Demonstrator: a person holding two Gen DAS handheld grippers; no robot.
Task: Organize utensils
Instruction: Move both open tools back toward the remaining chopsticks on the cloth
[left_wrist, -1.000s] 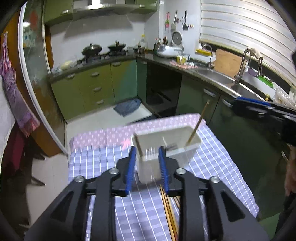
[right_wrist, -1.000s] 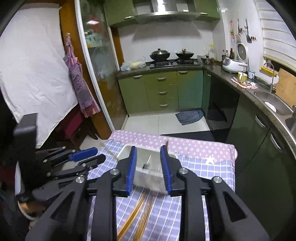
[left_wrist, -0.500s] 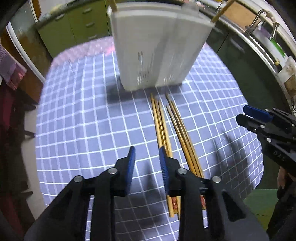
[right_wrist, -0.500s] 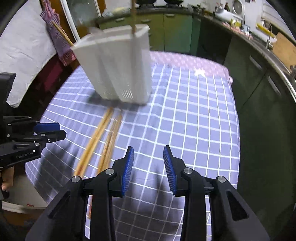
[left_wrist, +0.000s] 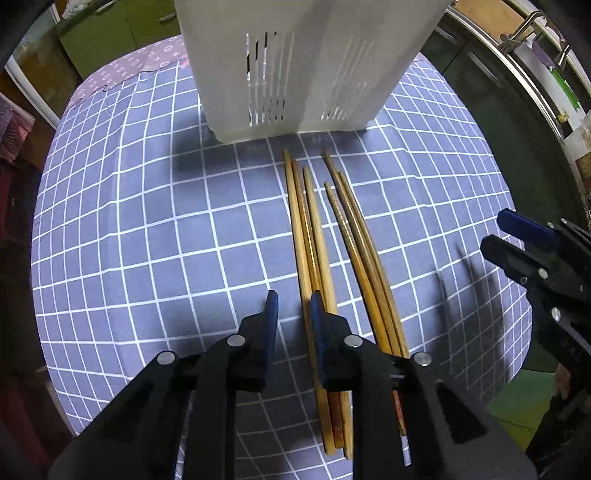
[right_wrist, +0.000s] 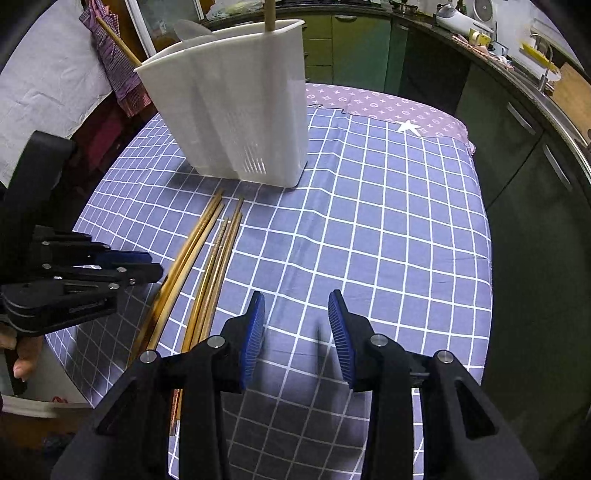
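Both wrist views look steeply down, close over the desk (left_wrist: 147, 229): left from the chopsticks' (left_wrist: 314, 236) near end, right from farther right. Both share the holder (right_wrist: 236, 107).

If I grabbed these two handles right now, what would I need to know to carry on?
Left gripper: open, holding nothing, low over the near ends of the chopsticks, its right finger beside the left bunch.
Right gripper: open, holding nothing, above bare checked tablecloth, to the right of the chopsticks.
White utensil holder: upright at the far side of the table, with two chopsticks already standing in it.
Done: those two.
Left: six or so chopsticks lie loose in two bunches in front of the holder; pick them up and stand them in it.
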